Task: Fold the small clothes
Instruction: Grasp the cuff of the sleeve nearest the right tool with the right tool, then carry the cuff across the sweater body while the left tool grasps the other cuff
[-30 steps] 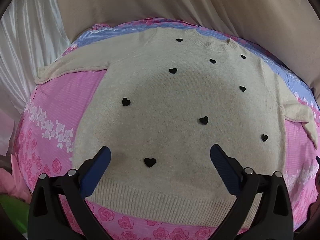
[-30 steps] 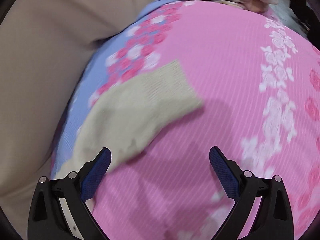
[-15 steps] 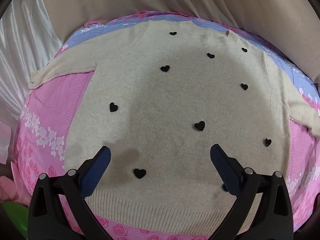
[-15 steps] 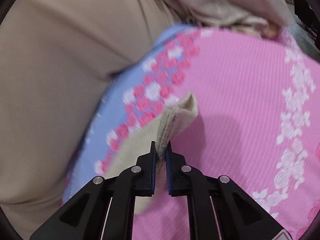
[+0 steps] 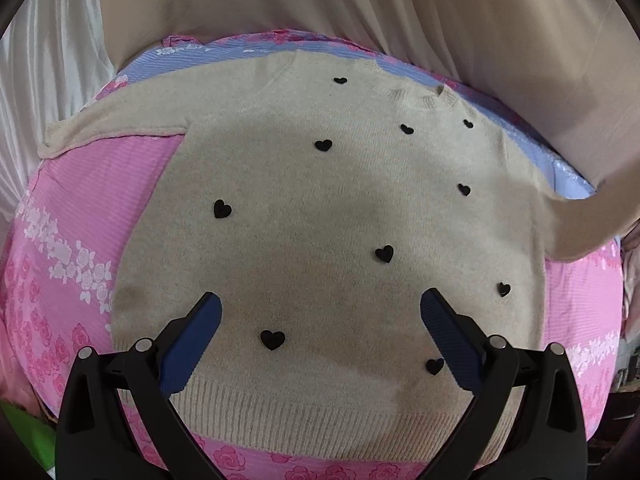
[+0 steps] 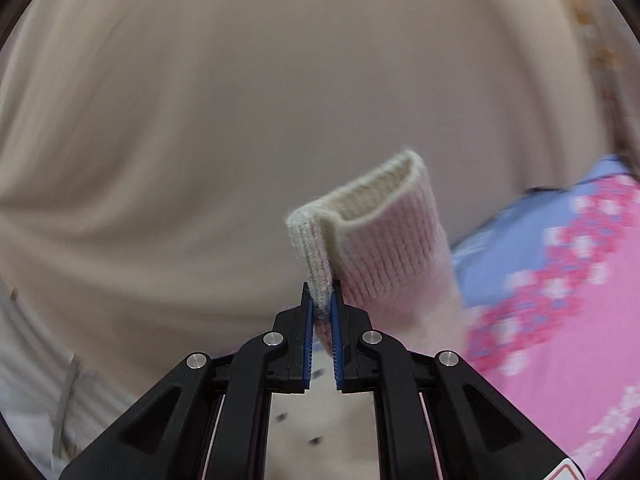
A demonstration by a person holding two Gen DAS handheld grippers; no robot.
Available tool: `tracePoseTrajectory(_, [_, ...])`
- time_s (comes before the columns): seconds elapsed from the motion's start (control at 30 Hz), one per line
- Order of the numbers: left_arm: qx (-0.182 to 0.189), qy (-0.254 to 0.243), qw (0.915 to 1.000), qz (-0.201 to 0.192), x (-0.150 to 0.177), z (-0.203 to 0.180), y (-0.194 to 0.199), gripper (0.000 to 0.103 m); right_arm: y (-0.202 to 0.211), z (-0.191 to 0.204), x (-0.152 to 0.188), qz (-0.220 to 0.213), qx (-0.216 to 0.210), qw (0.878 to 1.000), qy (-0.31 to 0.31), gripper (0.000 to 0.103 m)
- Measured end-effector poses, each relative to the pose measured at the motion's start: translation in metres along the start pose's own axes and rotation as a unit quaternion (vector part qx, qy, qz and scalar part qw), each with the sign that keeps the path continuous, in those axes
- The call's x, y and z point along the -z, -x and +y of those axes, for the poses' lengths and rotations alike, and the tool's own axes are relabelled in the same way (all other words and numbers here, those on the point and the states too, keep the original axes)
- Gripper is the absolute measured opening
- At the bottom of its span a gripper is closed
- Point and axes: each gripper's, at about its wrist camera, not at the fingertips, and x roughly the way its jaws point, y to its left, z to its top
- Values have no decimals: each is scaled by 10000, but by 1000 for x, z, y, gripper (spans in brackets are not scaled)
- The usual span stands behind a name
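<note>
A small cream knit sweater point(image 5: 320, 216) with black hearts lies flat, front up, on a pink floral sheet point(image 5: 100, 188). My left gripper point(image 5: 320, 320) is open and empty, above the sweater's lower middle near the ribbed hem. The sweater's left sleeve point(image 5: 116, 128) lies stretched out flat. Its right sleeve point(image 5: 592, 216) is lifted off the sheet toward the right edge. My right gripper point(image 6: 321, 304) is shut on that sleeve's ribbed cuff point(image 6: 380, 232) and holds it up in the air.
A beige curtain point(image 5: 400, 8) hangs behind the bed, with white fabric point(image 5: 44, 60) at the left. A blue floral band point(image 6: 520, 232) of the sheet runs along the far edge. A green object point(image 5: 20, 436) sits at lower left.
My right gripper closed on the right sleeve's cuff and lifted it off the sheet. The left gripper stayed open and shifted slightly over the sweater body.
</note>
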Motion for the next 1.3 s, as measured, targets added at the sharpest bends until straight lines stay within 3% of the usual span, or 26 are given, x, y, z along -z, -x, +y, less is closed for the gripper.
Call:
tracePoseTrajectory(0.13, [98, 122, 9997, -172, -1, 20, 9, 98, -78, 88, 43, 806, -536, 9934, 622, 8])
tracePoseTrajectory(0.27, [94, 295, 9991, -303, -2, 48, 14, 98, -154, 149, 97, 1560, -765, 9798, 985, 8])
tracePoseTrajectory(0.4, [118, 752, 9968, -259, -4, 86, 11, 98, -220, 185, 166, 2353, -543, 9593, 1464, 8])
tracePoseTrajectory(0.53, [175, 1434, 9893, -186, -13, 128, -1, 98, -279, 185, 241, 3186, -157, 9309, 1780, 8])
tracePoseTrajectory(0.6, [182, 1810, 9831, -204, -23, 155, -10, 98, -299, 180, 271, 3572, -20, 9149, 1883, 13])
tracePoseTrajectory(0.7, [242, 2464, 9684, -292, -44, 204, -23, 98, -311, 176, 315, 3981, 320, 8887, 2253, 20])
tracePoseTrajectory(0.8, [99, 3175, 9465, -562, -70, 265, -36, 98, -291, 190, 331, 3848, 331, 8780, 2827, 37])
tracePoseTrajectory(0.93, [-338, 4118, 9050, -1011, -103, 359, -53, 98, -250, 192, 333, 3582, 243, 8784, 3156, 53])
tracePoseTrajectory(1.07, [-928, 4484, 8815, -1150, -130, 429, -74, 98, -214, 170, 333, 3608, 376, 8830, 2979, 57])
tracePoseTrajectory(1.17, [-718, 4828, 8665, -1045, -137, 461, -98, 95, -196, 146, 335, 3713, 657, 8869, 2668, 58])
tracePoseTrajectory(1.23, [-663, 5015, 8559, -1079, -138, 468, -107, 76, -188, 126, 334, 3809, 861, 8898, 2362, 58])
tracePoseTrajectory(1.27, [-670, 4957, 8579, -1175, -141, 472, -106, 60, -185, 116, 332, 3852, 947, 8924, 2152, 58])
tracePoseTrajectory(1.3, [-391, 4872, 8642, -1192, -145, 470, -108, 32, -183, 107, 330, 3885, 1005, 8949, 1951, 58])
